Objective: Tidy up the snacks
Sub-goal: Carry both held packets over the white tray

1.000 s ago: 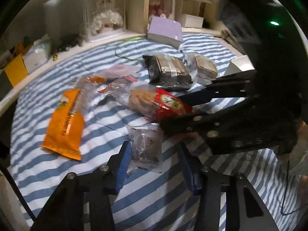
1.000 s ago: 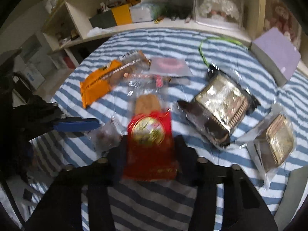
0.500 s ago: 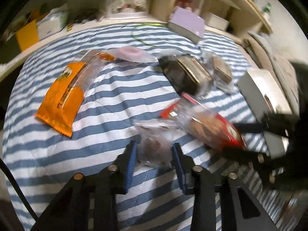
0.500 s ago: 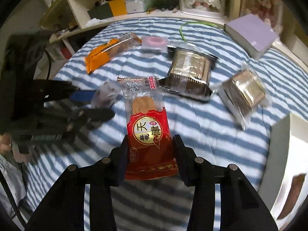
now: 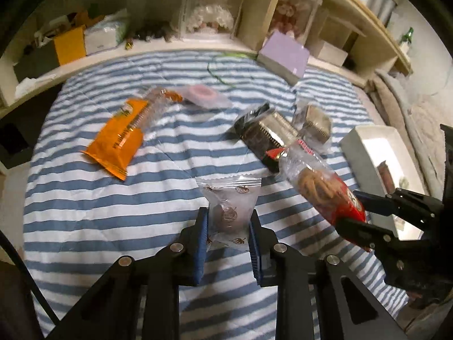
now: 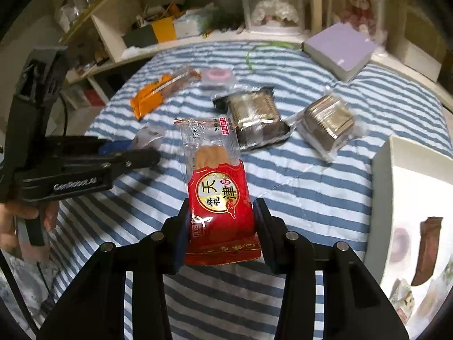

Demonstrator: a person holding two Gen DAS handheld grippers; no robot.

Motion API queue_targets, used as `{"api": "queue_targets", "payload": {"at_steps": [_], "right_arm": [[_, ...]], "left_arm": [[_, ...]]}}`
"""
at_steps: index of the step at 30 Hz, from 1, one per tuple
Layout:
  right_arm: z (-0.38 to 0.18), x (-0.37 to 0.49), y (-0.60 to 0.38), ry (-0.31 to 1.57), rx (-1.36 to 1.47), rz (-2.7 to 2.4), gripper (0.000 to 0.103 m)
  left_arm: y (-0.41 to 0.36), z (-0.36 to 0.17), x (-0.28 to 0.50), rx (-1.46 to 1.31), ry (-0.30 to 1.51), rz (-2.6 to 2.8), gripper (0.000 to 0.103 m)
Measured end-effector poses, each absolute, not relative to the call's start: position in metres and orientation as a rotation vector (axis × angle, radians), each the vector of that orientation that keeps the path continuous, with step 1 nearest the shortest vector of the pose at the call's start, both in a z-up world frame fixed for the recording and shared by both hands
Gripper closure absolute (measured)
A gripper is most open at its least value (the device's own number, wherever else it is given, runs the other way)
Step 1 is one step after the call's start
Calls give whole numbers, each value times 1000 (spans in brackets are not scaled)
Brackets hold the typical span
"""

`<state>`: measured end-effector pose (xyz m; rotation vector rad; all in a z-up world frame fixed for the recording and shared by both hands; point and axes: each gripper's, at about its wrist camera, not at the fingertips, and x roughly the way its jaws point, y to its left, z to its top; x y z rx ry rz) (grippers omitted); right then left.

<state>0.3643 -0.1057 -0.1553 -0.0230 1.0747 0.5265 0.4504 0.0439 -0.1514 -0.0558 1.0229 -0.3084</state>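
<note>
Now clear pouch [image 5: 228,208] between left claw [image 5: 228,228] pads.

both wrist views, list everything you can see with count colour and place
red snack pack: 1, red and clear, held in the right claw
small clear pouch: 1, clear with a brown treat, held in the left claw
orange snack pack: 1, orange, far left on the bedspread
pink snack: 1, pink in clear wrap, beside the orange pack
dark biscuit packs: 2, brown and gold, middle of the bedspread
purple box: 1, lilac, far edge
white box: 1, white, right, snacks inside
striped bedspread: 1, blue and white
left claw: 1, black and blue, closed on the pouch
right claw: 1, black, closed on the red pack
</note>
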Motion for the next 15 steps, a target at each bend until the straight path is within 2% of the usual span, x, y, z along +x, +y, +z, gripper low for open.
{"api": "queue_targets", "payload": {"at_steps": [15], "right_arm": [[-76,342,-136,927,27,430,60]], "left_arm": [[61,-44,359,-106,792,-319,78]]}}
